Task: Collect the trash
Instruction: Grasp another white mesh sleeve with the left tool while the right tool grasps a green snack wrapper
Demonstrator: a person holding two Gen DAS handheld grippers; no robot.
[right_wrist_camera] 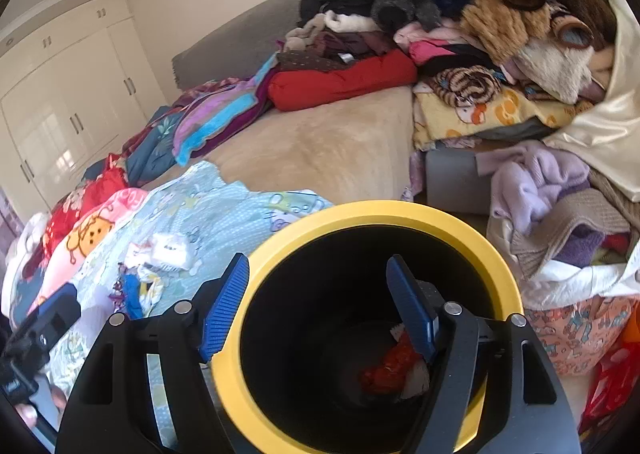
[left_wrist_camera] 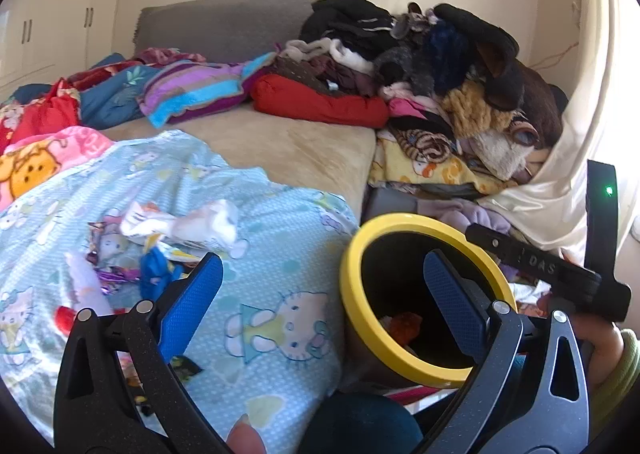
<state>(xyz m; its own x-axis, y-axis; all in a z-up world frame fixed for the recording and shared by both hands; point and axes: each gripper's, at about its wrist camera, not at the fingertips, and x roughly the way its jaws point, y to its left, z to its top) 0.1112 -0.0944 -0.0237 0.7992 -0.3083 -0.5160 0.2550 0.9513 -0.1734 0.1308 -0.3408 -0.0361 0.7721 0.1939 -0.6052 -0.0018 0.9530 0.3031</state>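
Right wrist: right claw (right_wrist_camera: 320,308) open, empty, above bin (right_wrist_camera: 360,214); red trash (right_wrist_camera: 386,368) inside, prob wrapper.

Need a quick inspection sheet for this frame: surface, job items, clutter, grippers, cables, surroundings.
Surface: beige bed, partly covered by a light blue cartoon-print blanket.
Job's things: yellow-rimmed bin beside the bed, red and white scraps at its bottom; loose wrappers and crumpled paper lying on the blanket.
Clutter: tall clothes pile at the far right, red cushion, striped fabric, lilac garment.
Grippers: left gripper open, nothing between the pads; right gripper open over the bin mouth, empty.
Cables: nothing seen.
Surroundings: cream wardrobe doors at left, grey headboard, pale curtain at right.
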